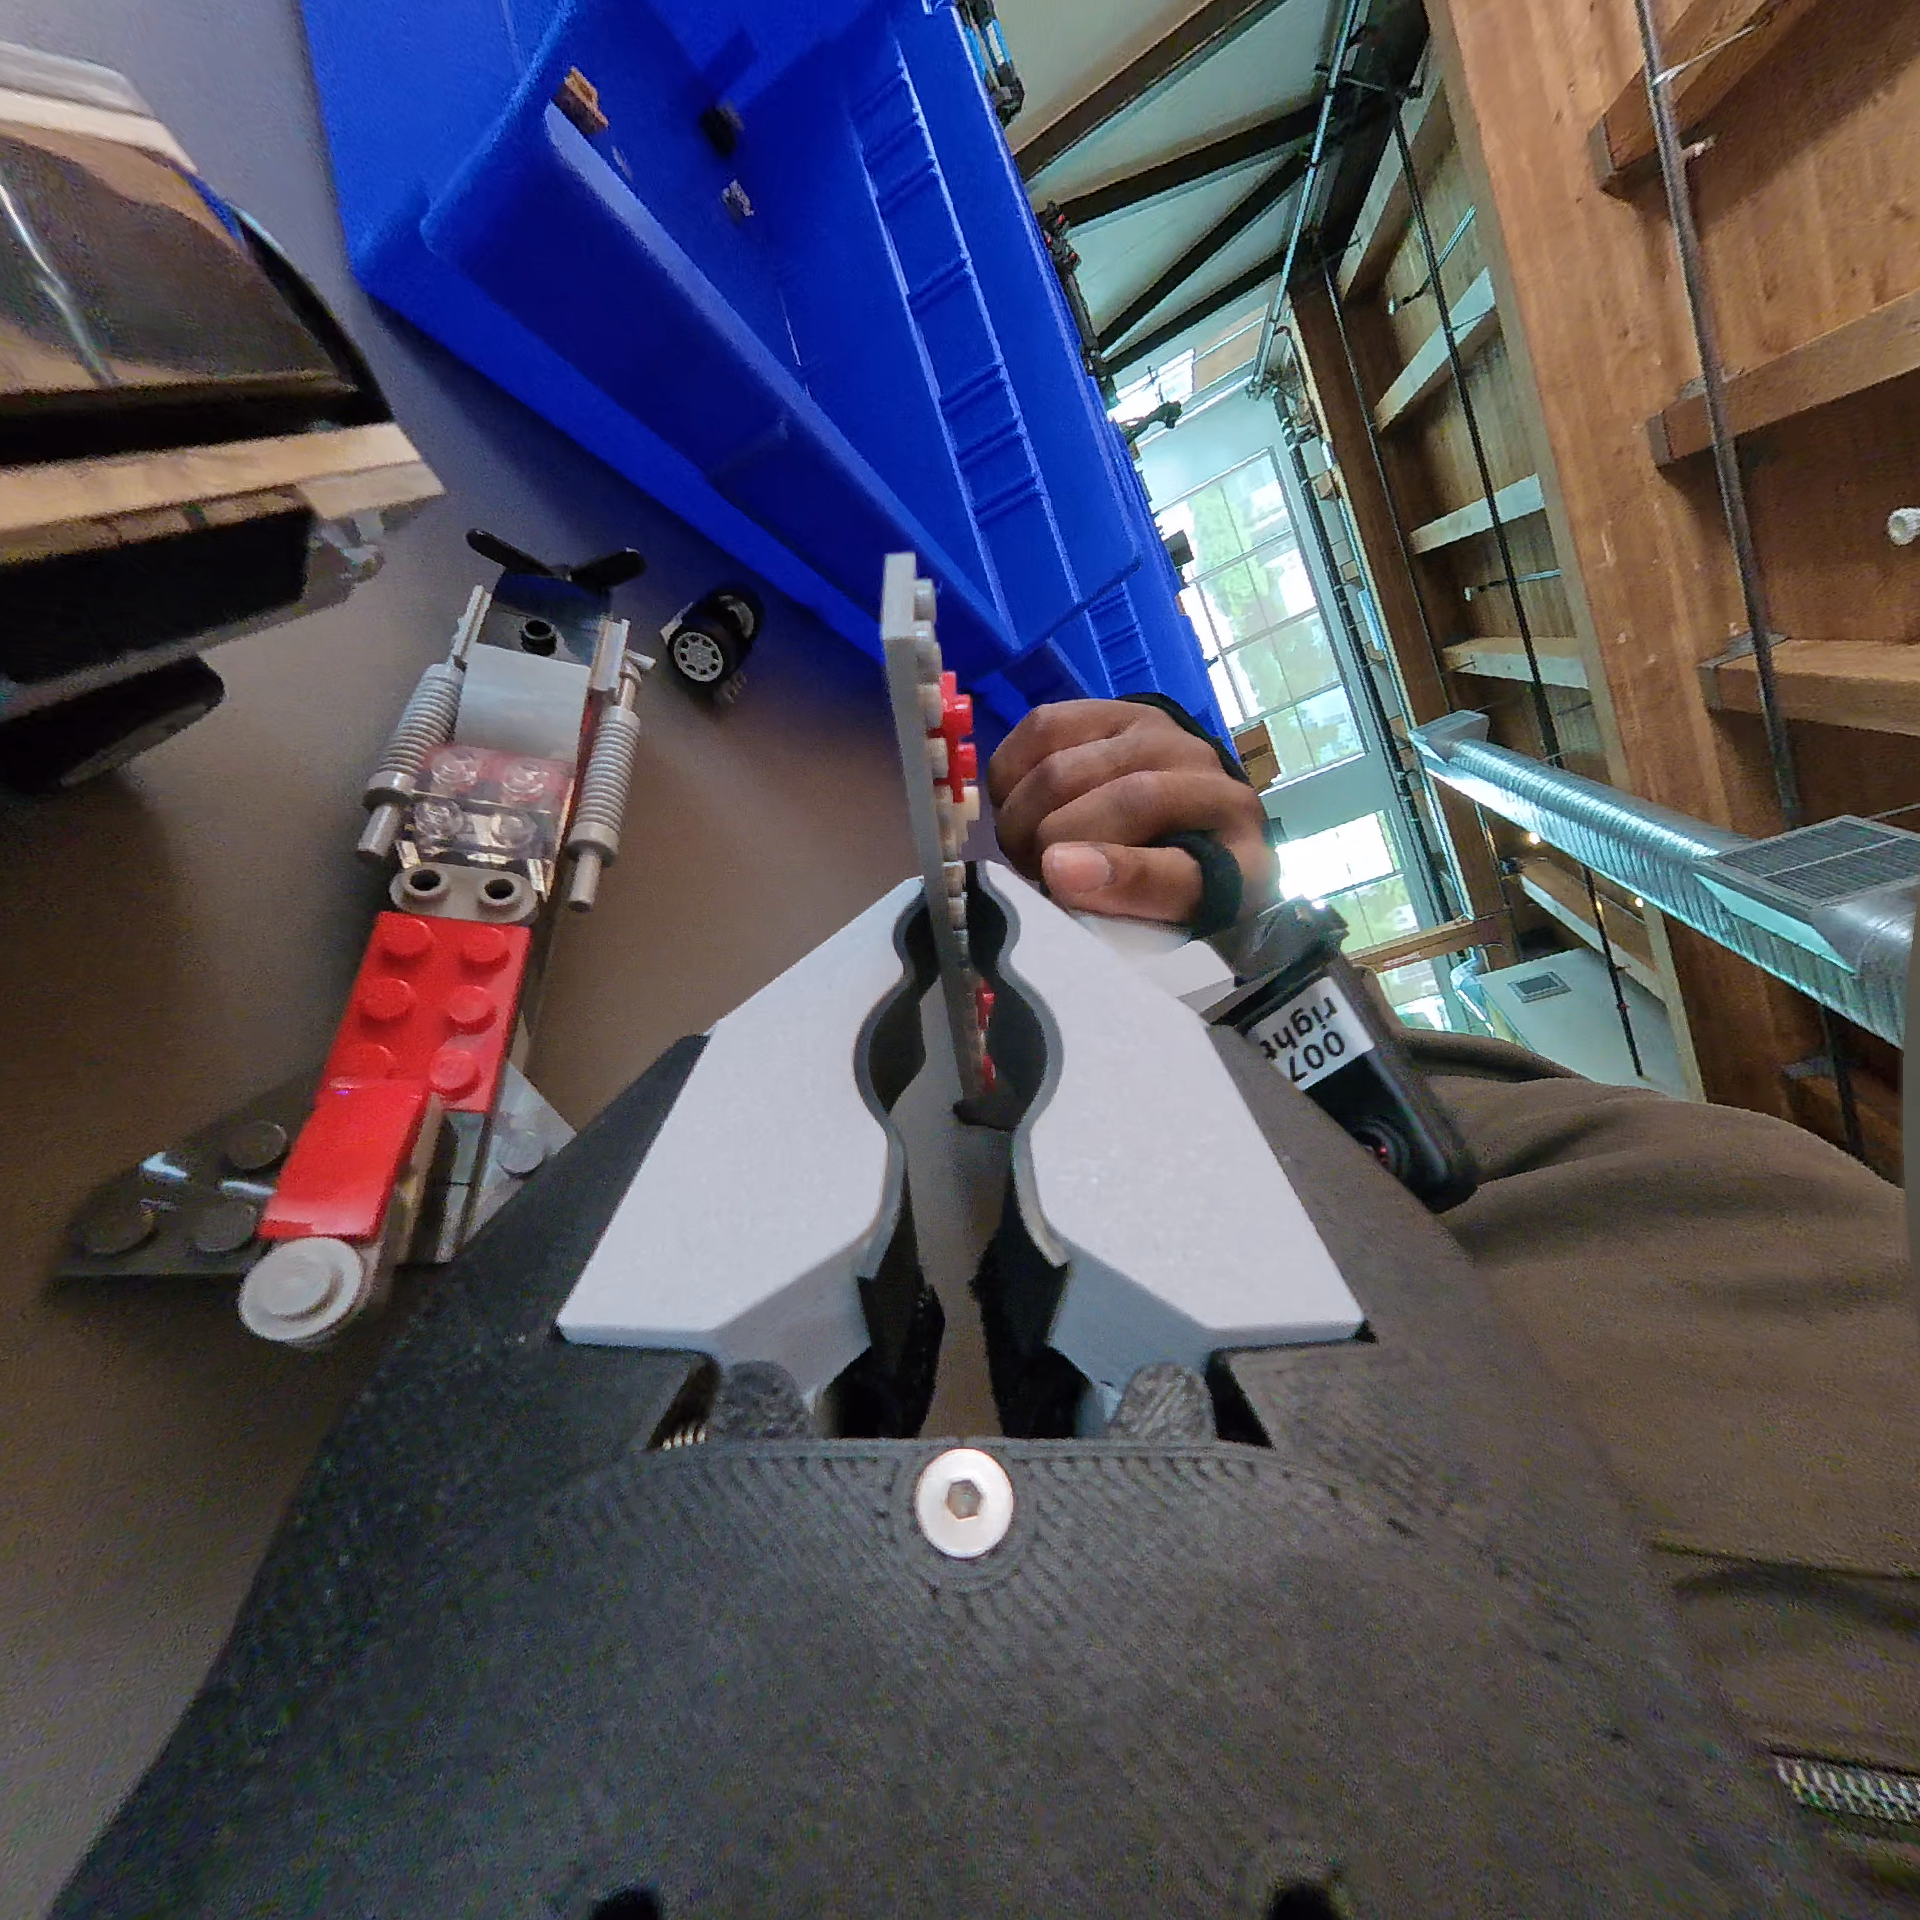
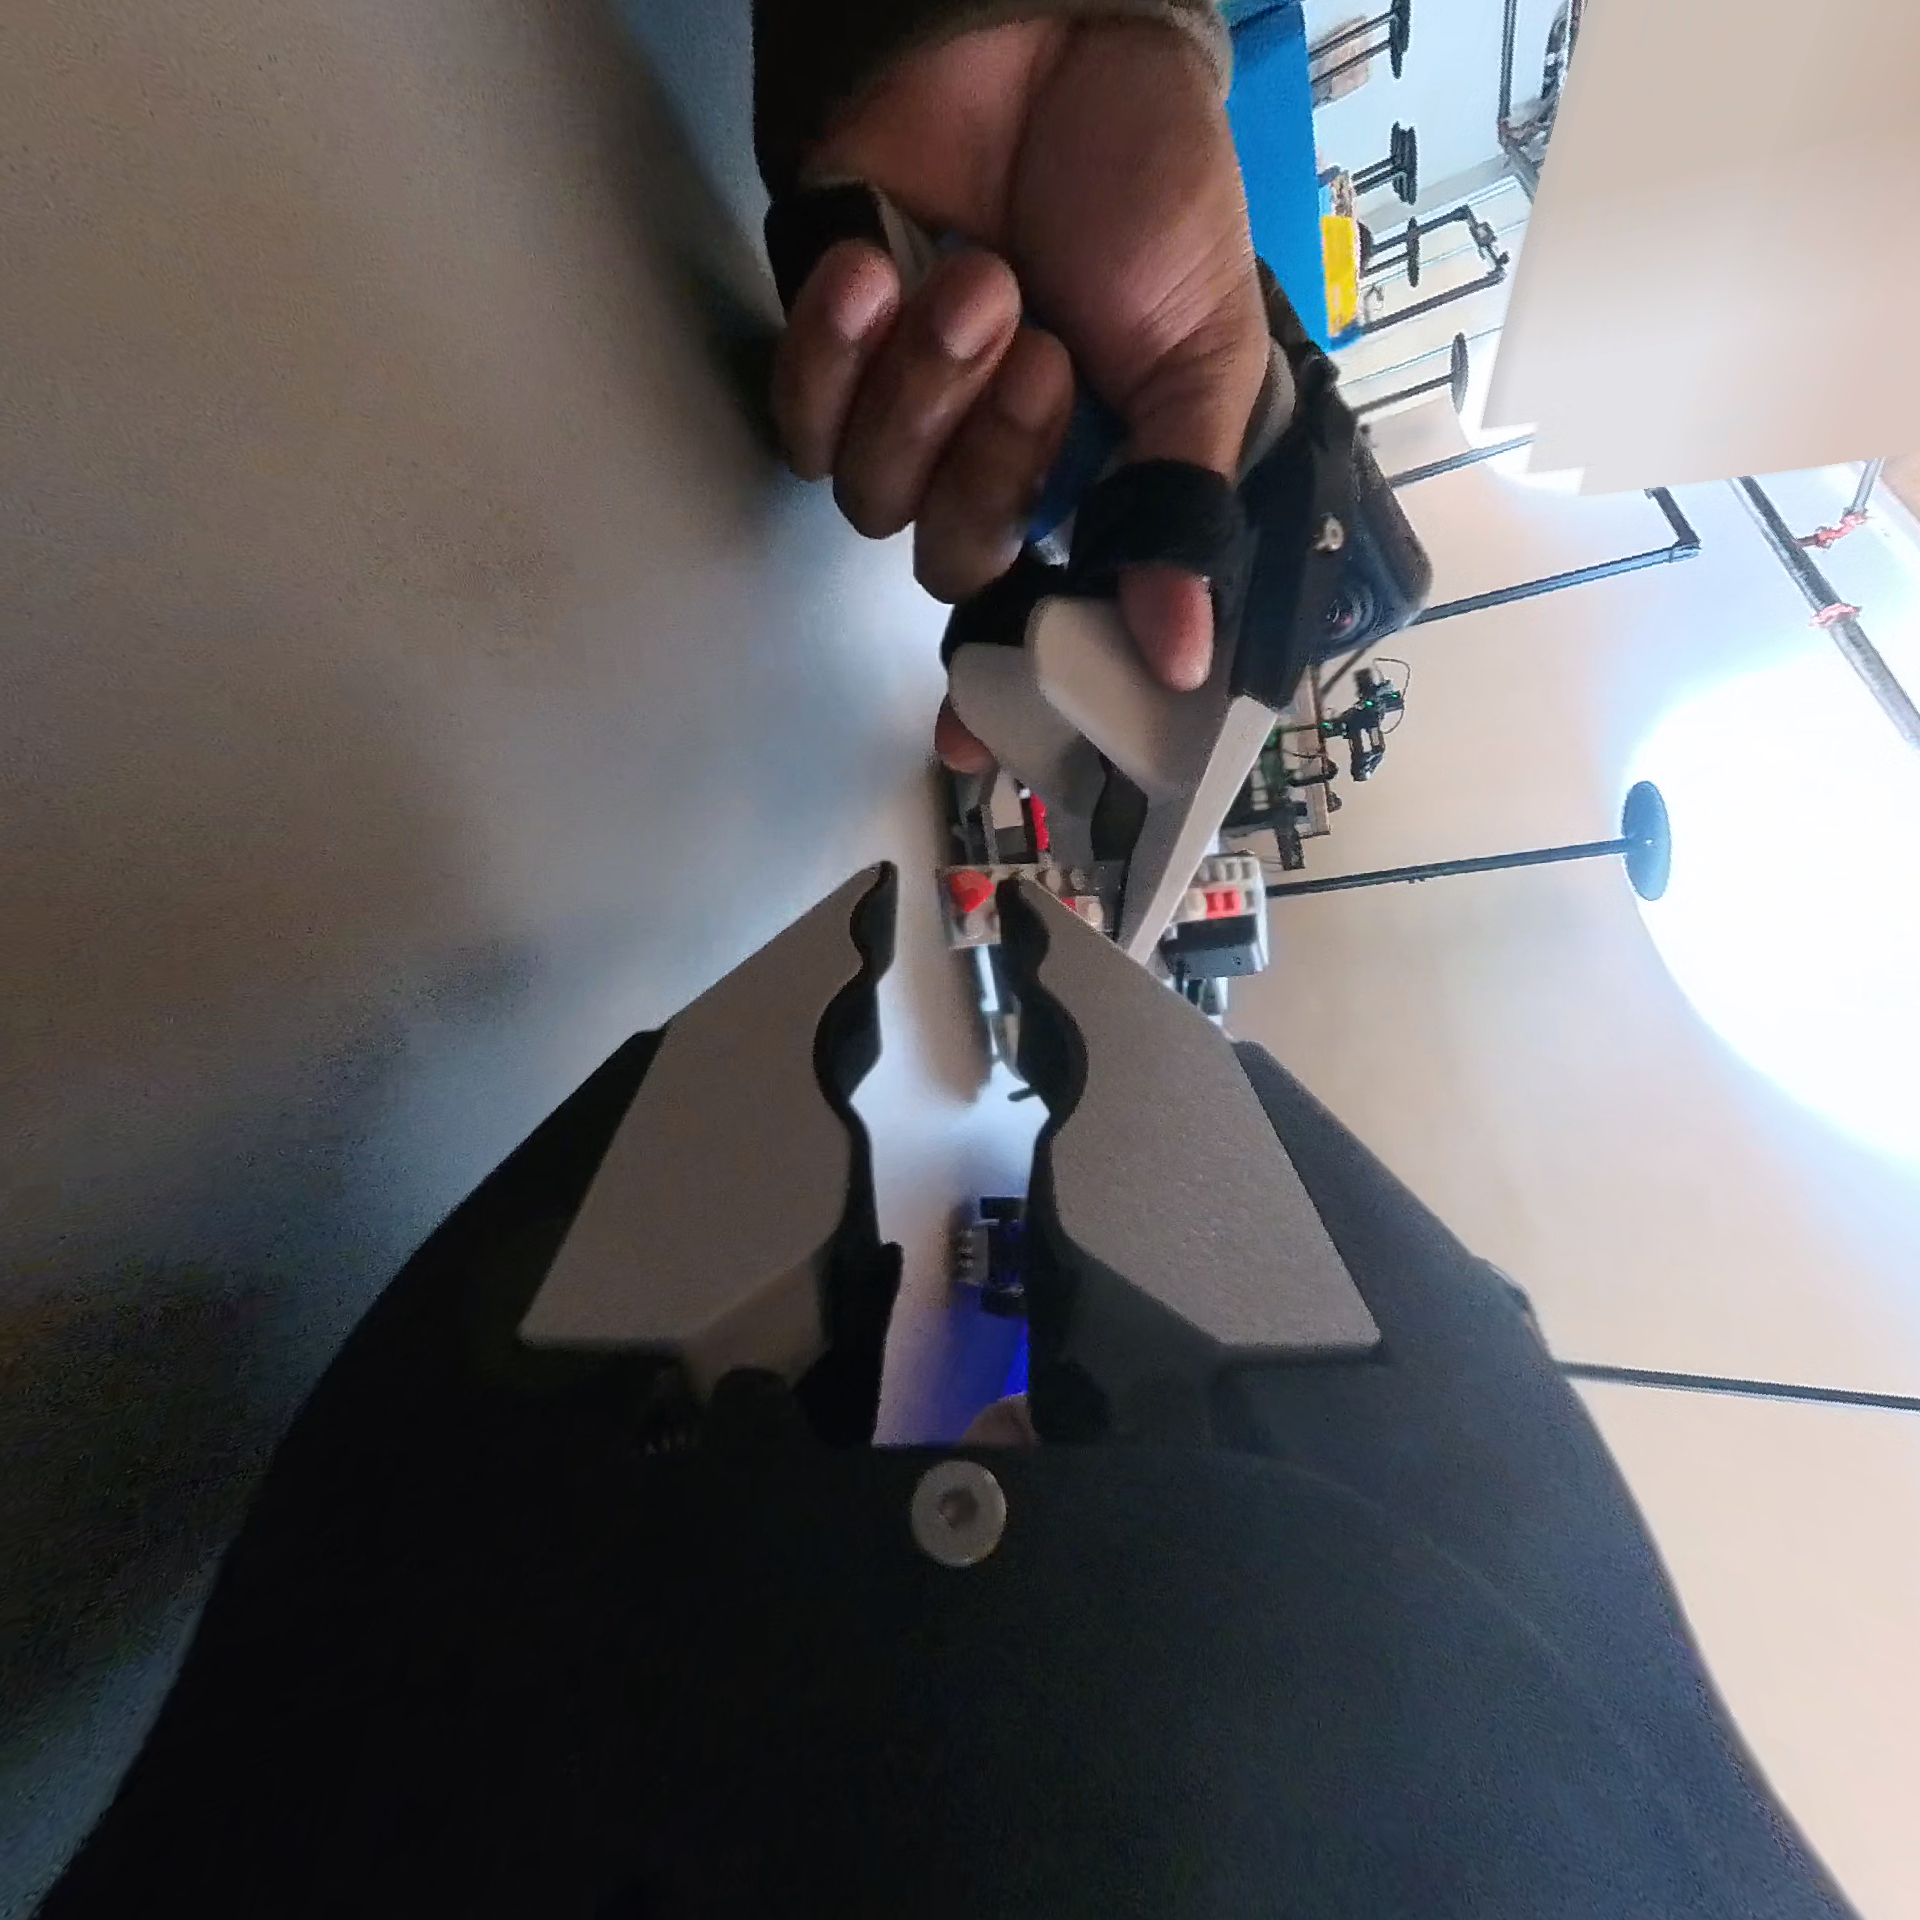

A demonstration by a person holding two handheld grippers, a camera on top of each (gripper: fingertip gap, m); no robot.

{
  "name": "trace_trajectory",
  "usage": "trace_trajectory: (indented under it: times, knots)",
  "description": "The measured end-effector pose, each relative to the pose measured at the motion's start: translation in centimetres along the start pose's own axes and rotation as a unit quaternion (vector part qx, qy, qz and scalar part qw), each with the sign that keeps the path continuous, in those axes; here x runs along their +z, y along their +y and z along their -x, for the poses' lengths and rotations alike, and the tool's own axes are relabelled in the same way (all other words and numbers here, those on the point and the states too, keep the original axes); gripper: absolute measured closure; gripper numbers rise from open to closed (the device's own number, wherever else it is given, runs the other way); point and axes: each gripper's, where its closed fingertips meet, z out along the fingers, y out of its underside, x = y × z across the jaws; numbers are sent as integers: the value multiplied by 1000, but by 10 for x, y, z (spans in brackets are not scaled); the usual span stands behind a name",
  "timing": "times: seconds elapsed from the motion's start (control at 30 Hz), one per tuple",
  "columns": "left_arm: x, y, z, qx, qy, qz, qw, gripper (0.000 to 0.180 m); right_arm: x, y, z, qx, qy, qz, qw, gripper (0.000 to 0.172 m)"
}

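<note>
We see a thin grey brick plate (image 1: 914, 748) carrying small red and white pieces, clamped edge-on between the pads of the left gripper (image 1: 961, 894), apparently so its studded face stays exposed. The right gripper (image 2: 945, 894) is spread, nothing between its pads, one fingertip (image 2: 1023, 904) just at the plate's edge. On the table (image 1: 727, 831) beside it lie a long red and grey brick model (image 1: 416, 997) and a loose wheel (image 1: 712, 639), with blue bins (image 1: 727, 312) behind.

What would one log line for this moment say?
left gripper: fingers clamping grey brick plate | right gripper: open, beside the plate | brick model: on table
</note>
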Motion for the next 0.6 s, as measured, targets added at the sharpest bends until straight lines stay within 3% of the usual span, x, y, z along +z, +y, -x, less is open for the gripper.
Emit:
trace_trajectory:
  times: [0.27,0.6]
  knots:
    - [1,2,-1,3,1,5,1000,175,4,1,-3,-28,13,11,999,160]
    - [2,3,-2,49,-22,-1,999,174,4,-1,-3,40,-17,3,999,160]
